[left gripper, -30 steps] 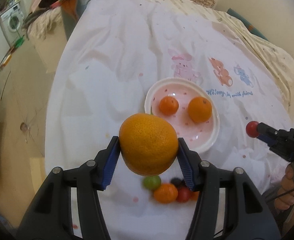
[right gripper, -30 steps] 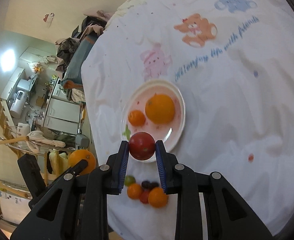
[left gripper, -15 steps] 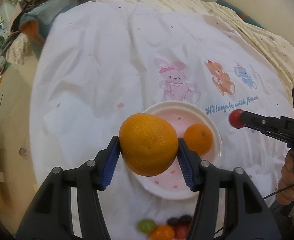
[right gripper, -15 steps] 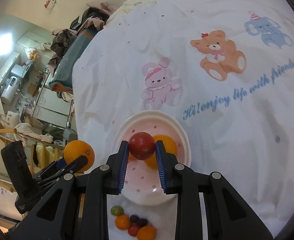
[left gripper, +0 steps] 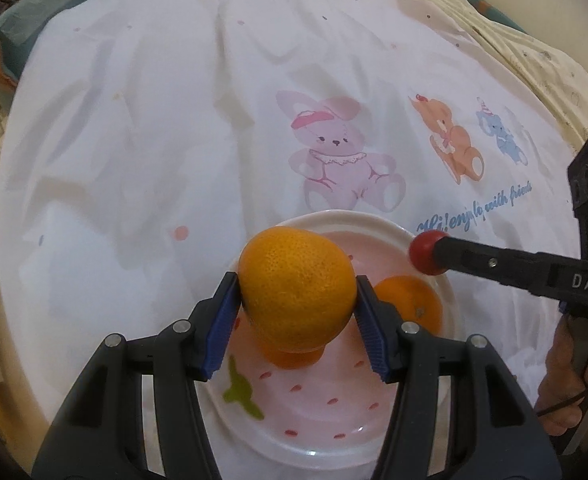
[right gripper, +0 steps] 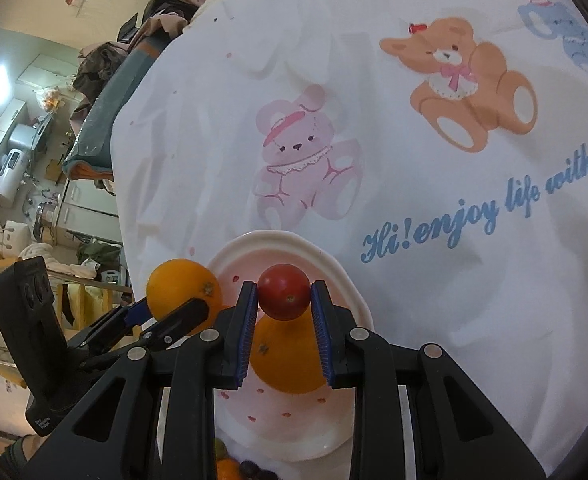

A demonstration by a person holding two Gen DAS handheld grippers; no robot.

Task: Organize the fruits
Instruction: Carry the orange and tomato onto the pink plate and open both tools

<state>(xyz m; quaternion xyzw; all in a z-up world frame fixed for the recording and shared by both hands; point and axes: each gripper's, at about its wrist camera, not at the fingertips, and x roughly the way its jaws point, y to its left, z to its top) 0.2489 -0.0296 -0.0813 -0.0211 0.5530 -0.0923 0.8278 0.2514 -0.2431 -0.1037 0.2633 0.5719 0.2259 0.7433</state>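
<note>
Item one, left gripper (left gripper: pixel 297 312): we hold a large orange (left gripper: pixel 297 290) clamped between the blue pads, the jaws about half spread around it. It hangs directly above the pink plate (left gripper: pixel 377 222), hiding most of a small mandarin (left gripper: pixel 294 358) that lies on the plate beneath it.

Item two, right gripper (right gripper: pixel 284 308): we pinch a red cherry tomato (right gripper: pixel 284 291) in narrow jaws, also above the plate, over the plate's second orange (right gripper: pixel 284 360). In the left wrist view the tomato shows at the tip of the right gripper's fingers, above the plate's right rim.

Item three, plate: white rim, pink bottom with red flecks, resting on the white bedsheet (left gripper: pixel 134 140) printed with a pink bunny (left gripper: pixel 333 160), a bear and an elephant. Two citrus fruits already lie in it.

Item four, loose fruit: a small heap of little tomatoes (right gripper: pixel 230 468) sits on the sheet just beside the plate's near edge, seen only in the right wrist view.

Change since a second ago: both grippers have travelled forward and down. Then the plate lay ahead of both loads and the heap was in plain sight below; now both loads are over the plate and the heap has slipped to the frame's bottom. The grips are unchanged. We judge both fruits ready for release, once lowered clear of the fruits beneath them; the heap remains to be collected.
</note>
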